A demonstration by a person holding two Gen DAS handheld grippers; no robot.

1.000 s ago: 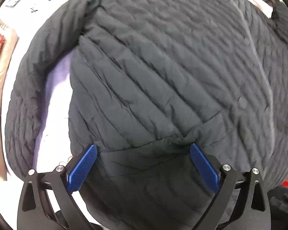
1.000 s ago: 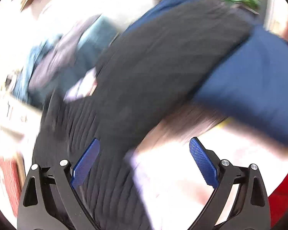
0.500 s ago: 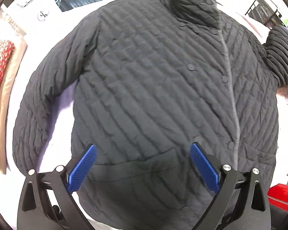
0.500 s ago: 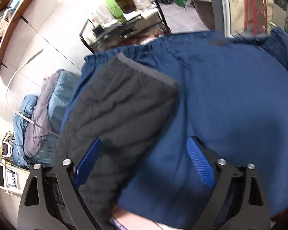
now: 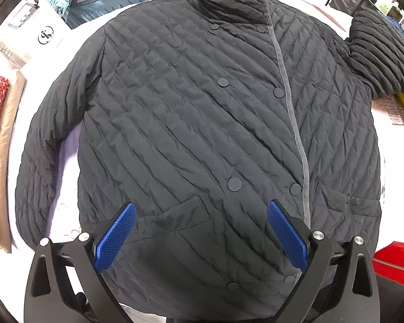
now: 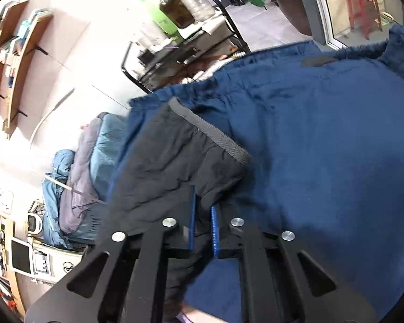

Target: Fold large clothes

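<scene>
Across the white bed (image 5: 67, 140), a black quilted jacket (image 5: 191, 123) is spread front up, unfolded. Its far-right sleeve (image 6: 169, 161), lying on blue fabric (image 6: 323, 148), is pinched by the right hand-held gripper (image 6: 202, 226). The left hand-held gripper (image 5: 199, 228) is held wide above the near hem. Next, that sleeve should probably be carried inward across the chest.

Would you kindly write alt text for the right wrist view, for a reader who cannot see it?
The right tongs are shut on the black quilted sleeve of a jacket, near its grey ribbed cuff. The sleeve lies over a dark blue garment; shelves and a cluttered cart stand behind.
</scene>
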